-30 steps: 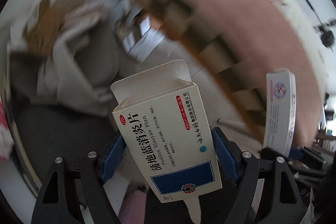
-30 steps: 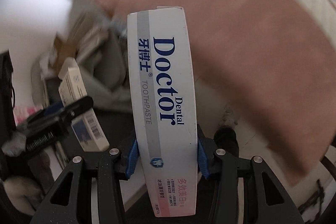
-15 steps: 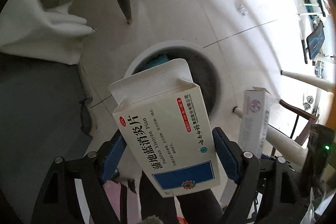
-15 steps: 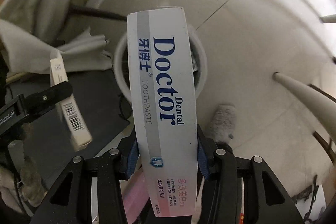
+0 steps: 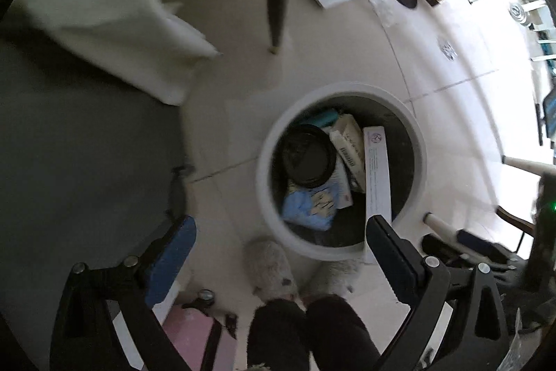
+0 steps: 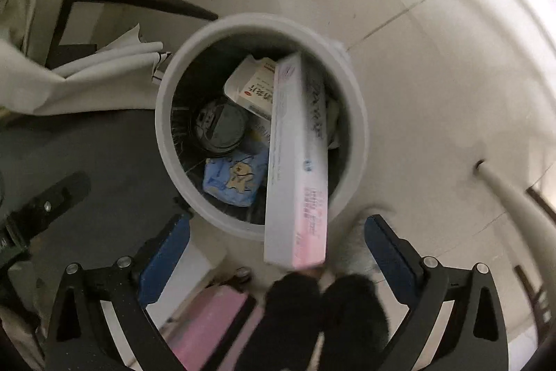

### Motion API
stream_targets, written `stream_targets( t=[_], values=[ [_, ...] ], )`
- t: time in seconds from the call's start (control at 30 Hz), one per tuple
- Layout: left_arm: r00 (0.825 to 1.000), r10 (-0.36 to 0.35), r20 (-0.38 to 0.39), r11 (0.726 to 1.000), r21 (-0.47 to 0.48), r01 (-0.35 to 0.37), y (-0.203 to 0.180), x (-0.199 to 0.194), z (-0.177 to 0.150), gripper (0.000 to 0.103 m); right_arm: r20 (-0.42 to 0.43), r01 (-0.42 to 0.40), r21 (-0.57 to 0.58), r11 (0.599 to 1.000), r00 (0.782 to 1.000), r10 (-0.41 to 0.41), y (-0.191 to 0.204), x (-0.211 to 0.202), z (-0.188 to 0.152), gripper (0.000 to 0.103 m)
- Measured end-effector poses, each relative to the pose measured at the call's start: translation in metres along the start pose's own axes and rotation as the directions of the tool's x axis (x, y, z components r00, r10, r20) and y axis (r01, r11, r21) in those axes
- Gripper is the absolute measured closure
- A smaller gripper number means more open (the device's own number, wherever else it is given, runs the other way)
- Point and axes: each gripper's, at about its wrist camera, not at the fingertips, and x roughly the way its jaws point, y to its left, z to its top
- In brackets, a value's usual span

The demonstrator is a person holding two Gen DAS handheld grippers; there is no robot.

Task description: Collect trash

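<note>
- Both hand-held grippers, left (image 5: 279,244) and right (image 6: 276,240), gape wide, holding nothing, poised over the bin (image 6: 354,99).
- Toothpaste box (image 6: 299,162) blurred, probably mid-fall, tilted across the near rim.
- Medicine box (image 6: 255,87) lies inside.

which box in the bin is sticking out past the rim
The long toothpaste box: its pink end overhangs the bin rim toward the camera. The medicine box lies wholly inside, beside the black lid.
</note>
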Motion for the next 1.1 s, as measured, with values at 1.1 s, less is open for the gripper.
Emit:
stream_targets(
  t=[1.1],
  values=[
    [0.946, -0.219, 0.24, 0.975, 0.089, 0.203, -0.04, -0.47, -0.201, 0.003, 0.323, 0.009, -0.153, 0.988, 0.946, 0.041, 0.078, -0.539, -0.281, 0.001]
  ],
)
